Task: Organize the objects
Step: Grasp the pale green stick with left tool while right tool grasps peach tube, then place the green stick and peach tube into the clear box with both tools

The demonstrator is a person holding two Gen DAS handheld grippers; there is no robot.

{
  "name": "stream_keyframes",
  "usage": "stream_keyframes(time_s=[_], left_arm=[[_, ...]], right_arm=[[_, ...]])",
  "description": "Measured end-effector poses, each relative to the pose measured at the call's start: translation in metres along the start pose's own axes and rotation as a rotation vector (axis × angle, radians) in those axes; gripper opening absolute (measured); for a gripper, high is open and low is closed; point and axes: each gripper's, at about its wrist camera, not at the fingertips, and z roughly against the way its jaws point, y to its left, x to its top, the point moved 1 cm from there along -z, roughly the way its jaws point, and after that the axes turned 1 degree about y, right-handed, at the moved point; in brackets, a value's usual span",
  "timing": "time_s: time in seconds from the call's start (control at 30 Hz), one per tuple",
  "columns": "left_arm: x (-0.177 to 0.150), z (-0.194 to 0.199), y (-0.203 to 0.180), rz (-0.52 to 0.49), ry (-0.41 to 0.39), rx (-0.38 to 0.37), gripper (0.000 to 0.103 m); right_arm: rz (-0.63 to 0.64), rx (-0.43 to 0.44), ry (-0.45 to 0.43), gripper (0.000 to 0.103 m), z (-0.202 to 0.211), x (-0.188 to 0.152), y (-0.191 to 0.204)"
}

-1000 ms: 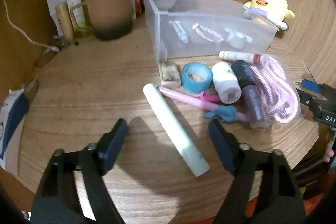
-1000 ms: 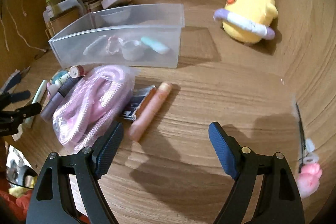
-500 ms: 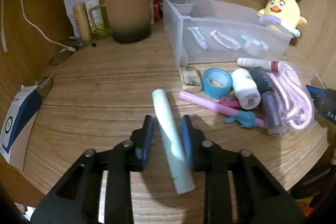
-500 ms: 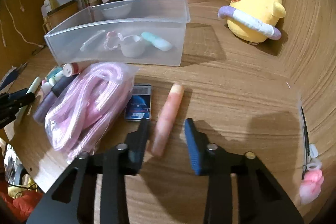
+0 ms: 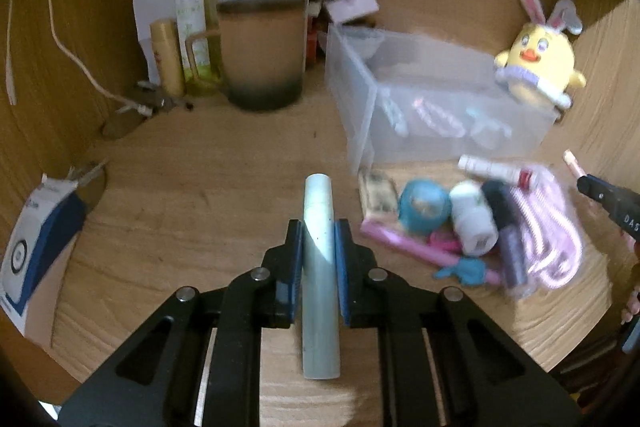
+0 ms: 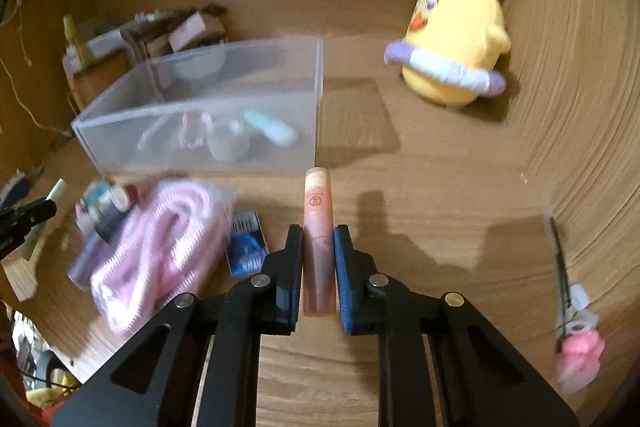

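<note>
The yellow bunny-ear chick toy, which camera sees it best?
The right wrist view. There the chick toy is large and close, with its ears, beak and purple-and-white band plain to see. In the left wrist view the same toy is small, far off near the right edge behind the clear box.

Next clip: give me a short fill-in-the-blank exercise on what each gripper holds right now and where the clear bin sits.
1. The left gripper is shut on a pale ____ tube.
2. The right gripper is shut on a ____ tube.
3. In the right wrist view, the yellow plush chick stands to the ____ of the clear plastic bin.

Missing words: green; pink; right
</note>
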Motion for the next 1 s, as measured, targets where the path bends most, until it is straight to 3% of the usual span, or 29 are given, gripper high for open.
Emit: stream_keyframes(time_s=[0.43, 0.8, 1.0], left_arm=[[0.064, 0.02, -0.01, 0.009, -0.166, -0.072, 0.015], [0.113, -0.002, -0.036, -0.052, -0.147, -0.154, 0.015], [0.133, -0.024, -0.046, -0.075, -0.093, -0.181, 0.015]], right_arm=[[0.041, 0.016, -0.182, 0.014, 0.027, 0.056, 0.021], [0.118, 0.061, -0.256, 0.014, 0.027, 0.1, 0.058], [0.154, 0.101, -0.211, 0.014, 0.0, 0.12, 0.073]])
